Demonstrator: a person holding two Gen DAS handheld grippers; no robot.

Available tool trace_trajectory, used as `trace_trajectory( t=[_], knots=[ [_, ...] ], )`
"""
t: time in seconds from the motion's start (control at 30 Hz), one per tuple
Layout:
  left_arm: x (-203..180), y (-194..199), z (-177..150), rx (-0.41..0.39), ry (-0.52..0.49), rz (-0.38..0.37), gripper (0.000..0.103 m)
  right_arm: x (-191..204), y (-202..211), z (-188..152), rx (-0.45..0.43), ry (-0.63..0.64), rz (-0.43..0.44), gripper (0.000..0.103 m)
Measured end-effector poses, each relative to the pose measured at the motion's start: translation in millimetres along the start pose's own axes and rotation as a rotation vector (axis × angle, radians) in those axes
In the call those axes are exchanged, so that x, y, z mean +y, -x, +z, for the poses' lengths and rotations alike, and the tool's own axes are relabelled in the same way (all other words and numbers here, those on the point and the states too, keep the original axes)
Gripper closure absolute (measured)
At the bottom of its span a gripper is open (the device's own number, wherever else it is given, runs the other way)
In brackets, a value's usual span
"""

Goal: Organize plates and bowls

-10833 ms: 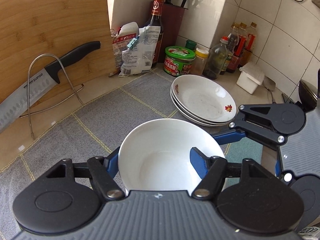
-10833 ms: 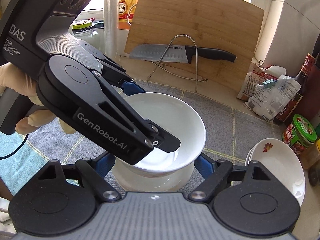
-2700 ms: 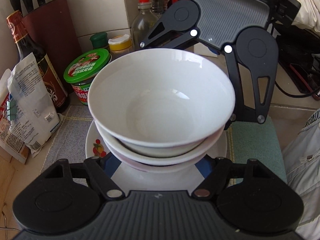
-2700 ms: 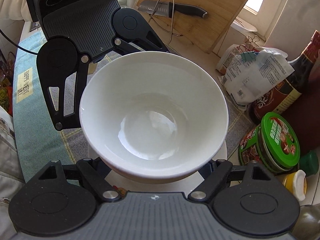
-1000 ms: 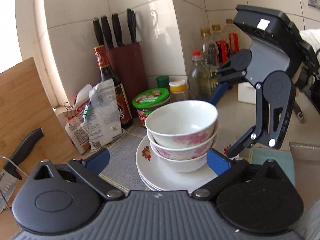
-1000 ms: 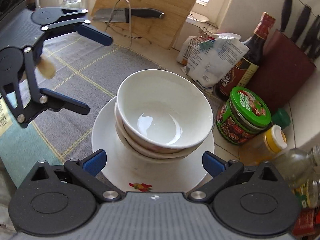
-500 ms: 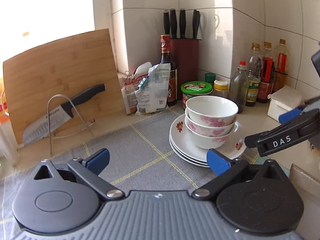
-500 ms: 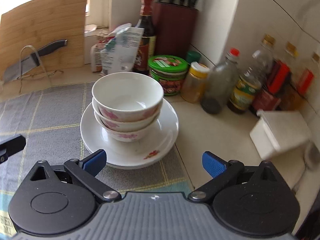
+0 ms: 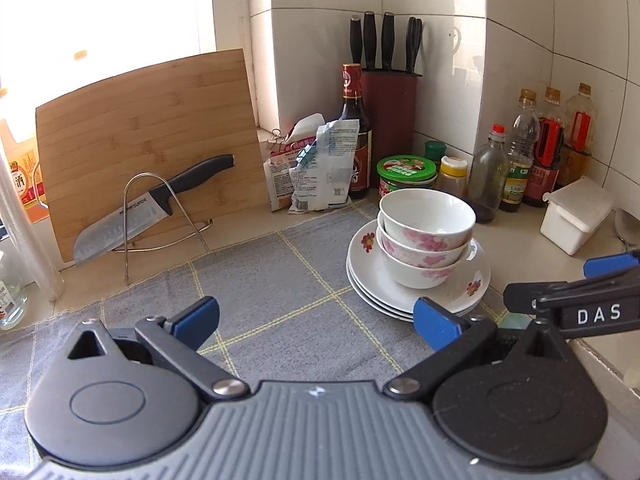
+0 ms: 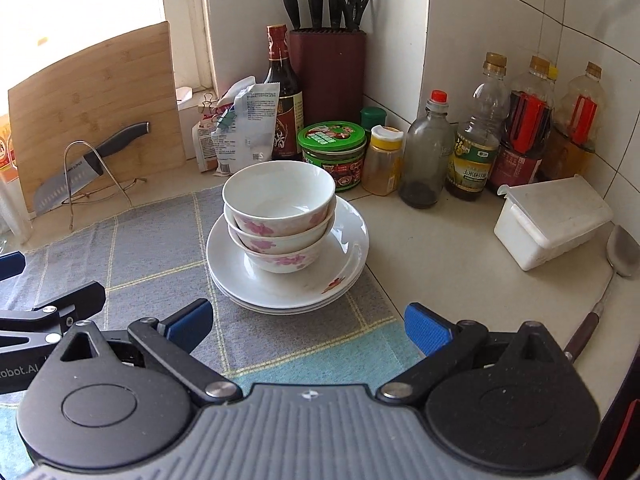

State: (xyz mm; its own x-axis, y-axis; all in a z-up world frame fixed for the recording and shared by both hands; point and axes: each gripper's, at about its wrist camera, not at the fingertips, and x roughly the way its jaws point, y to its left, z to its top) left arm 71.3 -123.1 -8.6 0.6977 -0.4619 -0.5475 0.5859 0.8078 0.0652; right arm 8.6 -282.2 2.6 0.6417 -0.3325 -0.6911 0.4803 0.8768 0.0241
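Stood wide and empty, left gripper [image 9: 316, 316] and right gripper [image 10: 308, 324]; risked toppling the nested bowls [image 10: 279, 216] off the plates [image 10: 288, 276] if nudged.

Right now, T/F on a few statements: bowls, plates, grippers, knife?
1. Three bowls sit nested on the plates. True.
2. The left gripper is shut on a bowl. False: it is open, empty, clear of the stack.
3. The right gripper is open. True.
4. The knife lies flat on the mat. False: it leans on a wire stand against the cutting board.
5. The top bowl holds food. False: it looks empty.
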Motion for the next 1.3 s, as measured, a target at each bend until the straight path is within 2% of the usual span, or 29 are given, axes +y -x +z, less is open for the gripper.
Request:
trace_trajectory(
  t=[0.5, 1.3],
  knots=[
    [2.5, 5.3, 2.8, 0.009, 0.012, 0.022, 0.001, 5.1, 7.6, 1.2, -0.014, 0.007, 0.012, 0.0],
    [2.2, 2.6, 3.3, 0.025, 0.022, 0.013, 0.001, 4.6, 6.5, 1.5, -0.001, 0.0, 0.007, 0.0]
  ],
)
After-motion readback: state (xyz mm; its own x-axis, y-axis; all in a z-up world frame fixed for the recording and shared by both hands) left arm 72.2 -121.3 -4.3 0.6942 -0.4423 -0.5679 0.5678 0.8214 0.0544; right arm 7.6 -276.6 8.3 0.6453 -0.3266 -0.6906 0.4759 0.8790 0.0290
